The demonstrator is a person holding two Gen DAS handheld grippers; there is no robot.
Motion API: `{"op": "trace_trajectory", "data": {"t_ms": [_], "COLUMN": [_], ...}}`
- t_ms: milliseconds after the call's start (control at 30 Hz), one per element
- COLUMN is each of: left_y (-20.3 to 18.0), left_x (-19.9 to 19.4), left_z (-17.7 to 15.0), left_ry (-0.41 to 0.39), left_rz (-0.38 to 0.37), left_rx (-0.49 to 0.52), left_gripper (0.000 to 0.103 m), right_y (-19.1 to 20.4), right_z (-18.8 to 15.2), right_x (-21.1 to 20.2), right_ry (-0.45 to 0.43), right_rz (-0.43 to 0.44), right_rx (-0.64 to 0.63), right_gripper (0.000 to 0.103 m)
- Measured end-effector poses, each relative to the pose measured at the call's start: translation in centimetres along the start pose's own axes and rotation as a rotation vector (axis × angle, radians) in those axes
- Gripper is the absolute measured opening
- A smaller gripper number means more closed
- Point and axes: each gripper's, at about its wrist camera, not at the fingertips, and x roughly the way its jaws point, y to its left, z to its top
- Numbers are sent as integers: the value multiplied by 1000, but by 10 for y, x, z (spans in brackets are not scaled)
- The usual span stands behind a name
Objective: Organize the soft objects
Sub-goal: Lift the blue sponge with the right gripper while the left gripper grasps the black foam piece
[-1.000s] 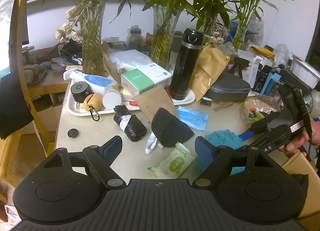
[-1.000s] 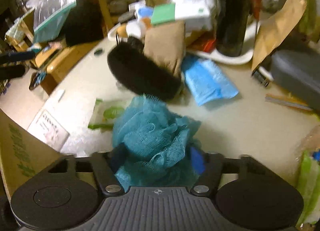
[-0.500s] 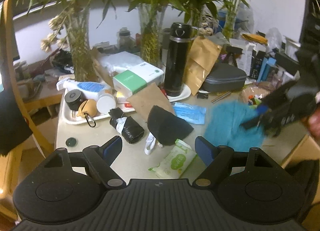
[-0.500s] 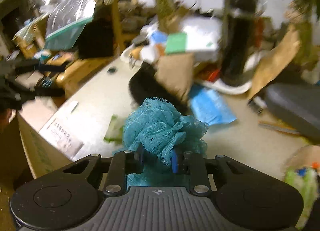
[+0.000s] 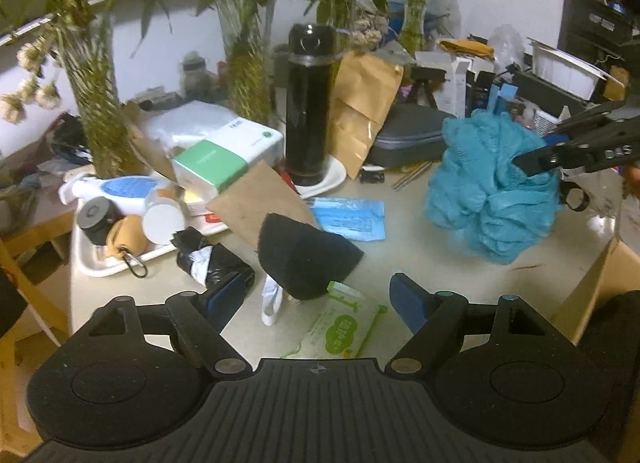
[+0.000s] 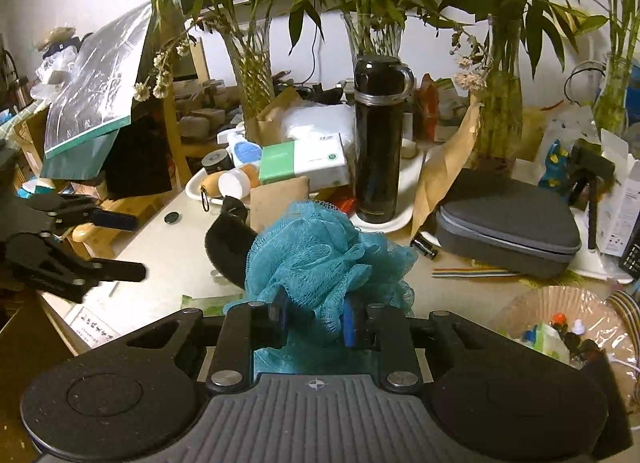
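Note:
My right gripper (image 6: 316, 321) is shut on a teal mesh bath sponge (image 6: 324, 259) and holds it in the air above the table. In the left wrist view the sponge (image 5: 488, 187) hangs at the right with the right gripper (image 5: 532, 161) clamped on it. My left gripper (image 5: 318, 301) is open and empty, low over the table's front edge. Just ahead of it lie a black fuzzy pouch (image 5: 304, 253) and a green wet-wipes pack (image 5: 340, 333). The left gripper also shows at the left of the right wrist view (image 6: 132, 247).
A white tray (image 5: 96, 267) holds bottles, jars and a green-white box (image 5: 212, 163). A black flask (image 5: 310, 103) stands mid-table, with brown paper bags (image 5: 364, 103), a grey case (image 5: 412, 135), a blue packet (image 5: 350, 219), a black wrapped bundle (image 5: 216, 263). Plant vases line the back. A cardboard box (image 5: 604, 287) stands at right.
My right gripper closed on the teal sponge and lifted it off the table, up and to the right. My left gripper stayed open, nearly still.

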Motion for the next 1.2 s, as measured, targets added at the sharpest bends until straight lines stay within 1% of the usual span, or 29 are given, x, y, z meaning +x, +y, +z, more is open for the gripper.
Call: {"op": "trace_trajectory", "data": {"t_ms": [200, 367, 500, 600, 733, 833, 933, 1000, 1033, 1067, 1100, 1200], "left_y": [16, 26, 30, 30, 33, 39, 41, 42, 43, 43, 43, 43], "left_x": [21, 41, 57, 69, 83, 90, 97, 103, 107, 110, 112, 110], "left_z": [7, 11, 15, 17, 19, 24, 26, 26, 25, 25, 24, 22], "left_ry": [11, 7, 4, 8, 30, 30, 32, 45, 61, 82, 95, 92], "left_rz": [-44, -51, -83, -90, -111, -145, -162, -171, -180, -188, -187, -199], "left_rx": [0, 21, 50, 89, 116, 102, 96, 94, 85, 80, 78, 82], "left_gripper": [80, 80, 80, 80, 79, 79, 79, 77, 71, 63, 60, 55], "right_y": [-1, -5, -6, -7, -10, -10, -10, -11, -11, -12, -13, -14], "right_z": [0, 1, 3, 3, 2, 1, 0, -1, -1, -1, -1, -2], "right_x": [-4, -4, -3, -2, -2, -2, -3, -3, -3, -3, -4, -6], "right_ry": [-15, -17, -20, -19, -16, -15, -14, -10, -8, -8, -9, -14], "right_rz": [-14, -17, 0, 5, 4, 7, 14, 11, 7, 5, 3, -4], "right_rx": [21, 36, 50, 55, 61, 63, 59, 57, 57, 58, 60, 62], "right_gripper": [27, 27, 28, 28, 28, 28, 28, 28, 28, 28, 28, 28]}}
